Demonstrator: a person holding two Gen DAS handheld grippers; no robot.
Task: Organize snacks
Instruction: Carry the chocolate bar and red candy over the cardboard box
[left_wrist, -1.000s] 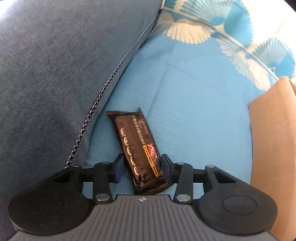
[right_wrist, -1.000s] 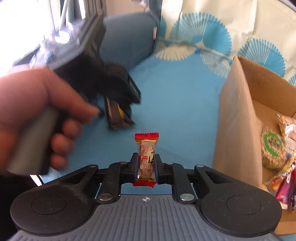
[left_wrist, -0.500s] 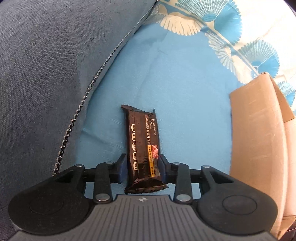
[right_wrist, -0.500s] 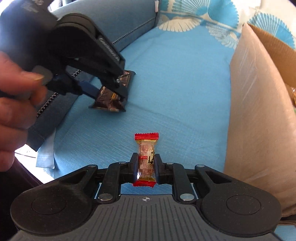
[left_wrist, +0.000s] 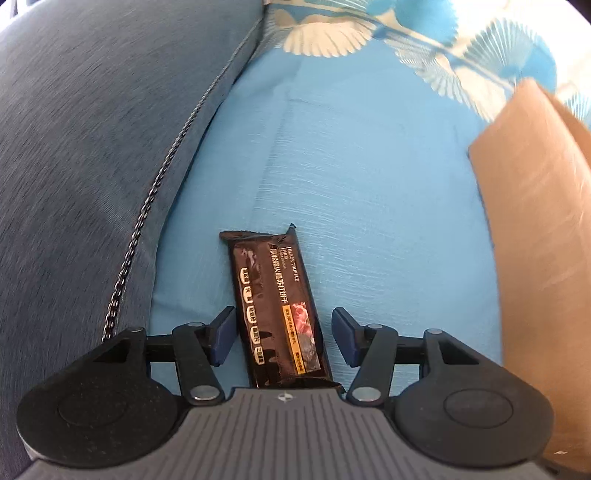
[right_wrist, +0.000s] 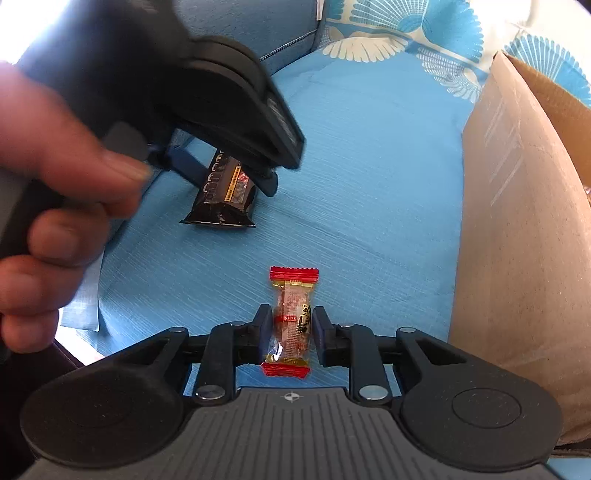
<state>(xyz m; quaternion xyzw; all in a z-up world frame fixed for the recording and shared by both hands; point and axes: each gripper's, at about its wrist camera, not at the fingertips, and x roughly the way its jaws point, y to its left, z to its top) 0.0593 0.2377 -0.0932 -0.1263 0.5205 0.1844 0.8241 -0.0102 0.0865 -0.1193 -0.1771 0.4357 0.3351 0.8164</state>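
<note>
cover: bright blue cloth (left_wrist: 369, 177), lightly creased, spread flat
cushion: dark blue-grey (left_wrist: 92, 147), beside cover, left-wrist view
trim: braided cord (left_wrist: 147, 206) along cushion edge
pattern: white-and-blue fan print (right_wrist: 399, 29) at far end

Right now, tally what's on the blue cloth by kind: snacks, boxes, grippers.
Snacks: 2, the black bar and the red-ended candy
Boxes: 1, the cardboard box
Grippers: 2, the left gripper and the right gripper, jaws of both opening
Total: 5
</note>
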